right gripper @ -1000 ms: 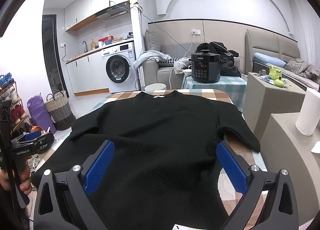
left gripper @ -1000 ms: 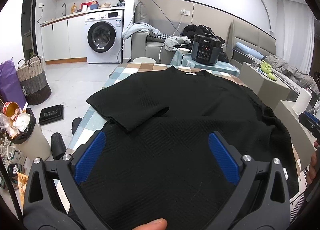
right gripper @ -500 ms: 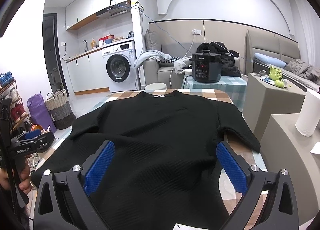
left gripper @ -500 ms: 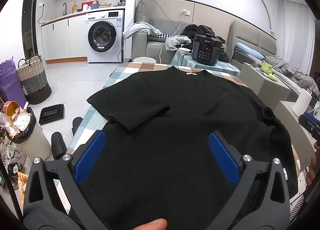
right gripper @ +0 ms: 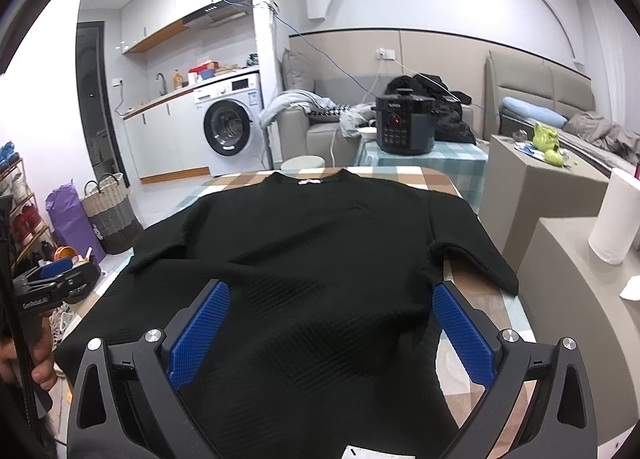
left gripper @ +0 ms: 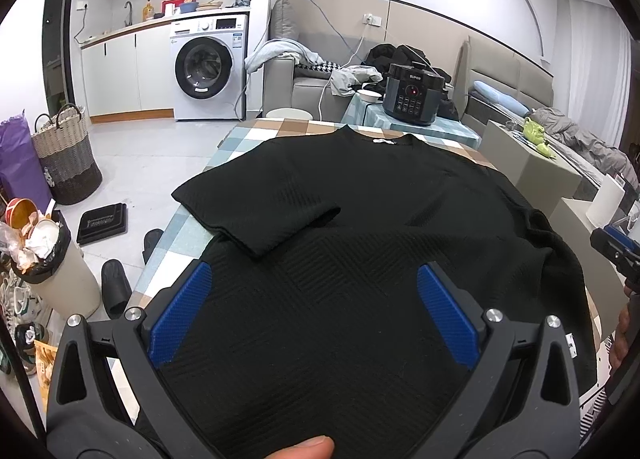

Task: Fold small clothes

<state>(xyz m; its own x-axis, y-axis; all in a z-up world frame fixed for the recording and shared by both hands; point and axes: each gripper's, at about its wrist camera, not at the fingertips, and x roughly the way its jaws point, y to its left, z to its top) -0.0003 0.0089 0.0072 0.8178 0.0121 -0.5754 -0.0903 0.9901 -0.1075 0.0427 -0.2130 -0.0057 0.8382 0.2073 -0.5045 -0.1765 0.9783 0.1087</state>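
- Hovering over the near hem right now: the left tongs (left gripper: 314, 311) are spread wide with nothing between the blue pads (left gripper: 180, 313), and the right tongs (right gripper: 330, 333) are the same, wide apart and empty, just above the fabric.
- Task item is the black t-shirt (left gripper: 360, 239). It's lying flat on the bench (left gripper: 256, 135) with its checked cloth, hem toward the cameras, collar at the far end.
- Left sleeve (left gripper: 256, 203) looks already turned in over the body. Right sleeve (right gripper: 472, 255) is spread out toward the bench edge, so my guess is that's the step in hand.
- To do it well I'd say: pinch the right sleeve at its outer edge with only one layer in the pads, lift just enough to clear, and lay it across so the side ends up as a straight line from shoulder to hem.
- There's a ripple in the fabric near the right armpit in the right wrist view. I'd smooth that first or it gets trapped under the fold.
- The knit looks thick and textured, so it probably holds a crease okay but bunches if dragged. Lift, don't slide.
- Farther back, off the bench: a pressure cooker (left gripper: 414, 99) on a side table, and a washing machine (left gripper: 208, 67) by the kitchen counter. Neither is in the way.
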